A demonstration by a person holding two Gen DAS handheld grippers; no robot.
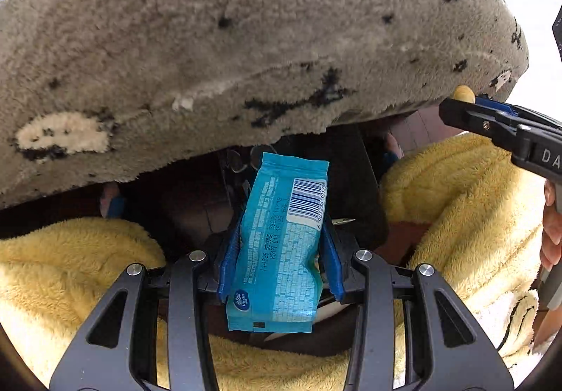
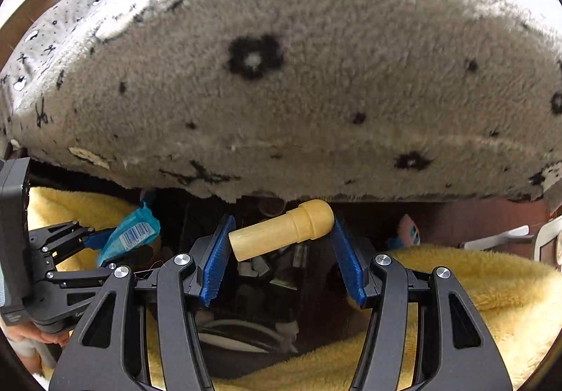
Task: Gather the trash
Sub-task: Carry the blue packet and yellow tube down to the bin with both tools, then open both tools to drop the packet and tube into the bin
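Observation:
My left gripper (image 1: 279,226) is shut on a blue tissue packet (image 1: 277,243) with a barcode, held upright between the blue pads. The packet also shows in the right wrist view (image 2: 130,236), in the left gripper (image 2: 96,241) at the left. My right gripper (image 2: 281,226) is shut on a tan wooden peg (image 2: 284,227) with a rounded knob, held crosswise between the pads. The right gripper (image 1: 467,103) shows at the right of the left wrist view, with the peg's knob (image 1: 463,93) at its tip. Both grippers hang over a dark gap below a grey fleece blanket (image 2: 281,82).
The grey blanket (image 1: 228,39) with black marks fills the upper view. Yellow fleece (image 1: 456,201) lies on both sides of the dark gap (image 2: 267,303), which holds dim objects. A small pink toy (image 2: 409,231) sits at the right on a dark floor.

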